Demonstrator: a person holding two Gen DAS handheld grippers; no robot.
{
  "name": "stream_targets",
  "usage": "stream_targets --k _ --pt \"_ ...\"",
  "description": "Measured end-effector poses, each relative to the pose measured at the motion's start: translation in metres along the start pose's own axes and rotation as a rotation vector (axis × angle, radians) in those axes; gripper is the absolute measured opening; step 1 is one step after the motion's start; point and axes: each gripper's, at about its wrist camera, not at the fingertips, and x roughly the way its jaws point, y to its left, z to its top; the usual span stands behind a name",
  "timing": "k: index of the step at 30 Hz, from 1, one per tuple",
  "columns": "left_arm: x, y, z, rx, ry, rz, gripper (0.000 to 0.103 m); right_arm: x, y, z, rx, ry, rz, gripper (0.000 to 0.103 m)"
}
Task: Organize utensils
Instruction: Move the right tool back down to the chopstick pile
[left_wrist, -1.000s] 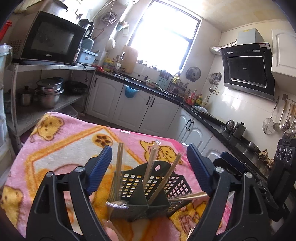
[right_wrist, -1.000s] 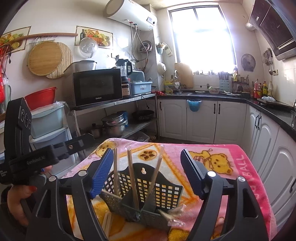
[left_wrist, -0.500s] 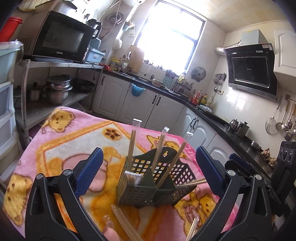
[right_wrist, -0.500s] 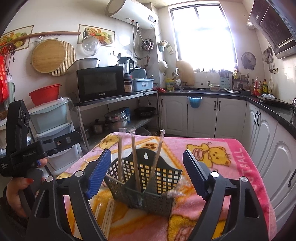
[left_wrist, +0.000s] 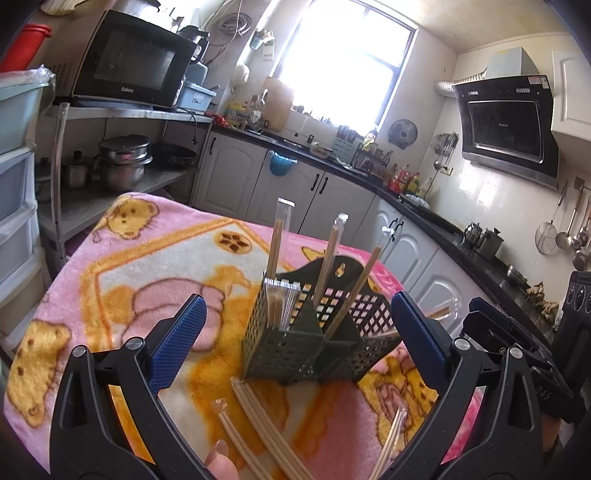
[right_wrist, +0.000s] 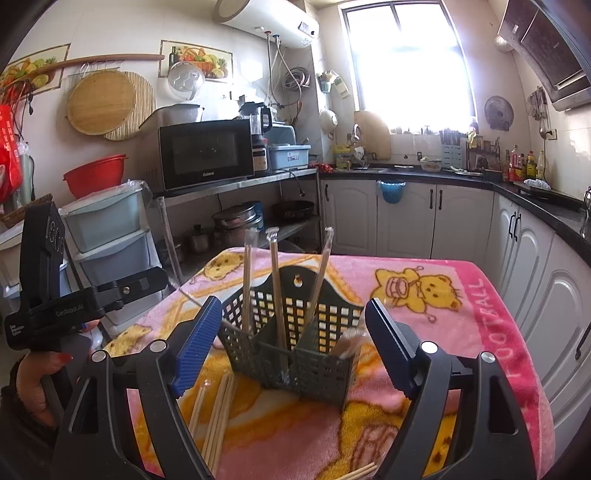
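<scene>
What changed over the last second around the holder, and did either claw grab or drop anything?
Both claws backed away from the green utensil holder, so loose wrapped chopsticks on the blanket now show in front of it. The left claw widened; the right claw hardly changed. Neither grabbed or released anything. The holder and its upright chopsticks stayed put.

1. A black microwave oven (right_wrist: 205, 153) sits on a metal shelf rack (right_wrist: 240, 184); steel pots (right_wrist: 236, 221) stand on the lower shelf.
2. A red plastic bowl (right_wrist: 94, 173) rests on pale plastic drawers (right_wrist: 107, 236) beside the rack.
3. A round bamboo board (right_wrist: 99, 103) hangs on the wall, with a white cylindrical water heater (right_wrist: 266, 18) higher up.
4. White cabinets (right_wrist: 406, 218) run under a black stone counter (right_wrist: 406, 173); a blue plastic bin (right_wrist: 390, 190) hangs on one door.
5. A black range hood (left_wrist: 506, 129) is mounted on the tiled wall, with ladles (left_wrist: 569, 229) hanging near it.
</scene>
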Motion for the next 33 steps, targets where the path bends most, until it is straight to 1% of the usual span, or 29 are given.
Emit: stream_targets --k 13,19,21,23,24,26,28,30,32,33 --pt "0.007 0.013 -0.030 -0.009 0.086 0.051 0.092 0.010 0.006 -0.026 0.013 0.087 0.022 0.077" --pt "0.014 0.033 -0.043 -0.064 0.142 0.083 0.092 0.022 0.014 -0.036 0.007 0.141 0.045 0.077" --pt "0.016 0.039 -0.048 -0.074 0.160 0.099 0.090 0.027 0.017 -0.040 0.003 0.162 0.058 0.074" --pt "0.019 0.045 -0.052 -0.087 0.182 0.105 0.081 0.035 0.020 -0.044 -0.001 0.191 0.066 0.068" --pt "0.021 0.048 -0.055 -0.094 0.192 0.109 0.078 0.038 0.021 -0.046 -0.004 0.203 0.069 0.067" --pt "0.023 0.052 -0.058 -0.103 0.210 0.117 0.069 0.045 0.024 -0.049 -0.009 0.227 0.079 0.063" --pt "0.027 0.059 -0.063 -0.119 0.234 0.121 0.063 0.050 0.027 -0.053 -0.014 0.246 0.084 0.060" --pt "0.031 0.064 -0.067 -0.136 0.255 0.117 0.060 0.056 0.030 -0.055 -0.017 0.264 0.088 0.058" --pt "0.034 0.070 -0.071 -0.158 0.275 0.112 0.054 0.061 0.033 -0.058 -0.020 0.282 0.092 0.056" --pt "0.035 0.071 -0.072 -0.164 0.282 0.112 0.052 0.063 0.033 -0.059 -0.021 0.288 0.096 0.055"
